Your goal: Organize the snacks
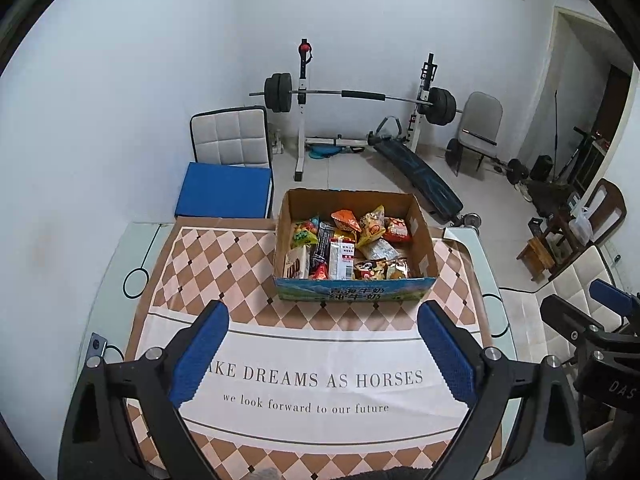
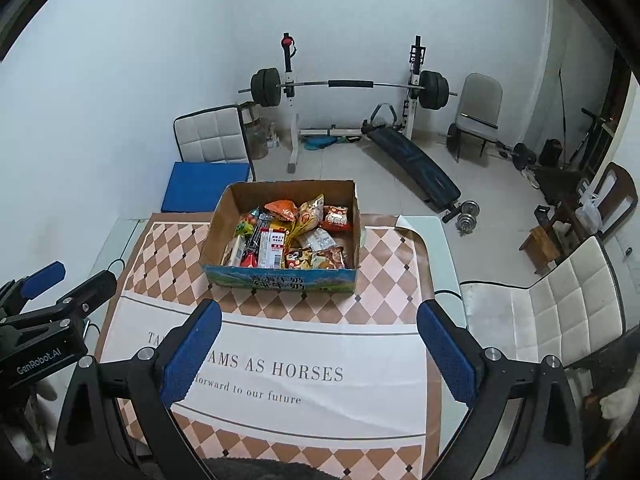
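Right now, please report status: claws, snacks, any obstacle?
Left claw open, empty. Right claw open, empty. Snacks all in cardboard box. Tablecloth before box bare.

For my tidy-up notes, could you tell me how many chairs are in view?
4: one with a blue cushion behind the table, a grey one by the barbell, a white one and a brown-framed one at right.

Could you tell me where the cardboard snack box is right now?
In both wrist views the cardboard snack box sits on the checkered tablecloth at the table's far side, beyond both open, empty grippers.
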